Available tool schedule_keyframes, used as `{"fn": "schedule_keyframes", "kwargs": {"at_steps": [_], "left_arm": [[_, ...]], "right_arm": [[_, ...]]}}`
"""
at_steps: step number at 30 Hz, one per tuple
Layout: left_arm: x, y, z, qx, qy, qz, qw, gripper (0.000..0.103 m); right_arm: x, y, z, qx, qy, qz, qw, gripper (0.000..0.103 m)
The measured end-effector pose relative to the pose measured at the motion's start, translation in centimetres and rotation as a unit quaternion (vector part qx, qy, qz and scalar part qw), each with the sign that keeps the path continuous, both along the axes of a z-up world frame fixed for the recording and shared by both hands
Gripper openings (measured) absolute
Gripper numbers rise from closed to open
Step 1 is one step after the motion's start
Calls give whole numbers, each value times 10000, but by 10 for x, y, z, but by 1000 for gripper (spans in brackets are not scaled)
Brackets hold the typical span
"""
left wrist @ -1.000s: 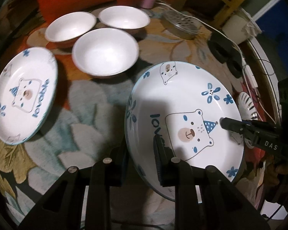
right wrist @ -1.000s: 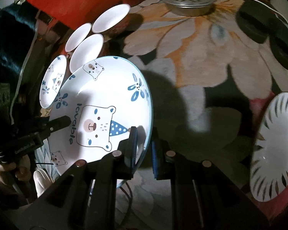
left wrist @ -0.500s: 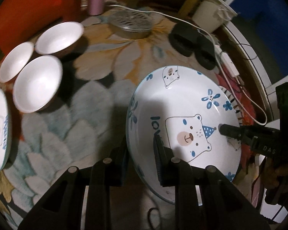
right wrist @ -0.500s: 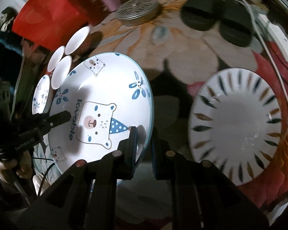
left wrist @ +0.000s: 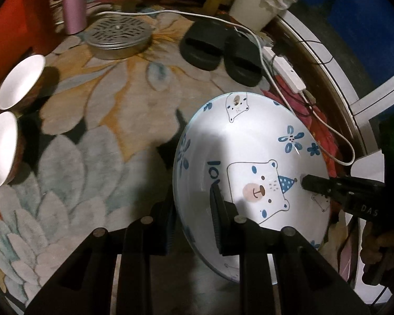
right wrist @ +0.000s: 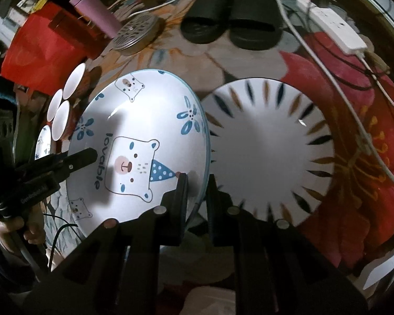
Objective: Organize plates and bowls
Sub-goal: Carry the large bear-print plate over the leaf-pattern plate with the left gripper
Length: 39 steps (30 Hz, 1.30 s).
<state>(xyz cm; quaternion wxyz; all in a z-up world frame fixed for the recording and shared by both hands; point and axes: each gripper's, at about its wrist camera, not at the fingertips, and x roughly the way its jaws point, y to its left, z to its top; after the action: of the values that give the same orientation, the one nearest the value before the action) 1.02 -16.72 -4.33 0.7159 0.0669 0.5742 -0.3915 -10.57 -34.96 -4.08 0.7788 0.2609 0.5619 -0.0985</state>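
Observation:
A white bear-print plate [left wrist: 252,157] with a blue rim is held in the air between both grippers. My left gripper [left wrist: 193,202] is shut on its left rim. My right gripper [right wrist: 197,186] is shut on its right rim, with the plate [right wrist: 139,141] to the left. A white plate with dark radial strokes [right wrist: 270,141] lies on the floral cloth just right of the held plate. Three white bowls [left wrist: 10,110] sit far left; they also show in the right wrist view [right wrist: 63,105]. A second bear plate [right wrist: 42,141] peeks beside them.
A perforated metal lid [left wrist: 118,35], a pink bottle [left wrist: 72,2], a pair of black slippers [left wrist: 220,50] and a white power strip with cable [left wrist: 289,72] lie at the back. A red box [right wrist: 42,44] stands at the left. The table's rim [left wrist: 328,78] curves on the right.
Both grippers have carried the bear plate to the right. The bowls and second bear plate slid left in view, and the striped plate came beside the held plate.

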Motion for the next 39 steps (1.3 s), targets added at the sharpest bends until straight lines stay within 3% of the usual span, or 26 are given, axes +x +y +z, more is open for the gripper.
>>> {"fn": "schedule_keyframes", "kwargs": {"at_steps": [20,39], "left_arm": [[-42,-92,-22,189,0,-659,9976,24],[-47,-119,-47,626,145,-805,9947,24]], "right_arm": [[-53,-70,-19,143,260,-814,9962,14],[-64,-90,-44,255,442,-1016,9935,14]]}}
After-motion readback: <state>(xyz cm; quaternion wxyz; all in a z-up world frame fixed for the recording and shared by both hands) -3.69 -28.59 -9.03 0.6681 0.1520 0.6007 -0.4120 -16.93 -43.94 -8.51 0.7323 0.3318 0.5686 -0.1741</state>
